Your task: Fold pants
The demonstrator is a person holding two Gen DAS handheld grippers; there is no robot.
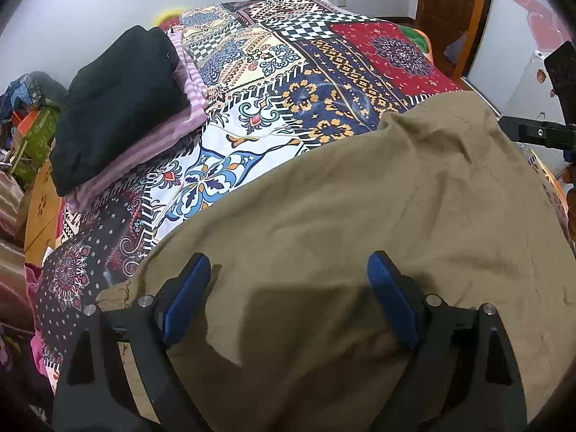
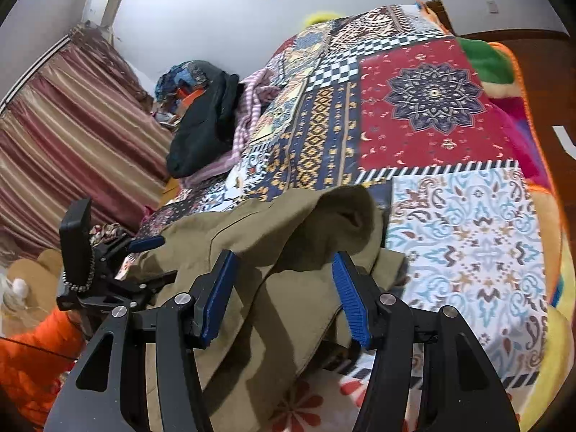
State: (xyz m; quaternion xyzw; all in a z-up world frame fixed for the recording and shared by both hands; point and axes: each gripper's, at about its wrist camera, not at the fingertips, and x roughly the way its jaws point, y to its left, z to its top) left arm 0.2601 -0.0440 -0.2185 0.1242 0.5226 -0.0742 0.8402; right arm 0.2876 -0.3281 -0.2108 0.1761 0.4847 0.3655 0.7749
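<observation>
Olive-khaki pants (image 1: 360, 223) lie spread on the patterned bedspread (image 1: 273, 72); they also show in the right wrist view (image 2: 273, 237), bunched with a raised fold. My left gripper (image 1: 288, 270) is open, its blue pads (image 1: 187, 298) hovering just over the cloth near its left edge, holding nothing. My right gripper (image 2: 284, 270) is open above the rumpled right part of the pants, empty. The right gripper shows at the right edge of the left wrist view (image 1: 540, 133). The left gripper shows at the left of the right wrist view (image 2: 144, 244).
A stack of folded clothes, black (image 1: 118, 100) on top of pink-striped (image 1: 162, 144), sits on the bed's far left; it also shows in the right wrist view (image 2: 205, 126). Curtains (image 2: 72, 136) hang at left. A wooden door (image 1: 453, 10) stands beyond the bed.
</observation>
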